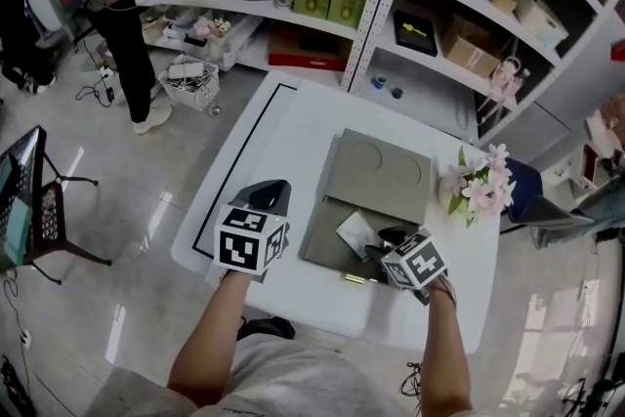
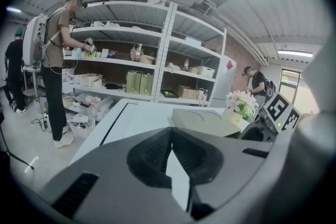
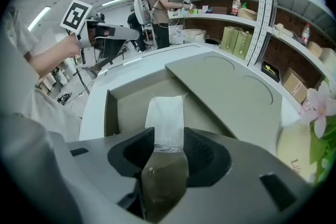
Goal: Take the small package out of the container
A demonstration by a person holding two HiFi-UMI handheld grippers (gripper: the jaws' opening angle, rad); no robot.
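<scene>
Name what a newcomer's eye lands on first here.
First comes the open grey container in the middle of the white table, with the small white package inside. The right gripper reaches in, its jaws closing with the small white package between them. The left gripper hangs shut over the table at the container's left, and pink flowers stand at its right.

Barely any legible print

On the cream flower pot (image 3: 296,157), the right gripper view shows cursive lettering starting "Li", with the rest cut off. Print on the green shelf boxes (image 3: 234,42) is too small to read.
</scene>
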